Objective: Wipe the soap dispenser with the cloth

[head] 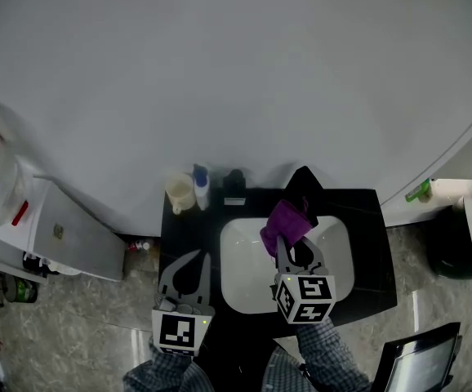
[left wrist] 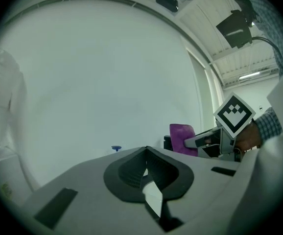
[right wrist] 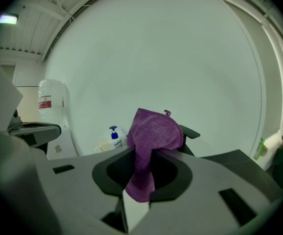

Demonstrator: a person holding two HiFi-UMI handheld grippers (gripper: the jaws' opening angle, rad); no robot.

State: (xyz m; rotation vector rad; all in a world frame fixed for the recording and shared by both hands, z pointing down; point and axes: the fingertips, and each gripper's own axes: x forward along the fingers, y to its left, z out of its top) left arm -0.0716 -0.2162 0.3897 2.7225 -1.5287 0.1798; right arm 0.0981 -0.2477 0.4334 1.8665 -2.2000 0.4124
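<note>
**Cloth (head: 287,222) over sink (head: 238,288), soap dispenser (head: 201,188) apart**

The right gripper (head: 291,250) is clamped on the purple cloth and holds it above the white sink. The soap dispenser with a blue pump stands behind the sink's back left corner, just beside a cream cup (head: 179,193), clear of the cloth. The left gripper (head: 200,256) is left of the sink, jaws closed together with nothing between them.

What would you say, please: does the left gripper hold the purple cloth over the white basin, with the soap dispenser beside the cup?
Not quite: the right gripper holds the purple cloth over the white basin, as the right gripper view shows; the left gripper holds nothing. The soap dispenser is beside the cup.
</note>
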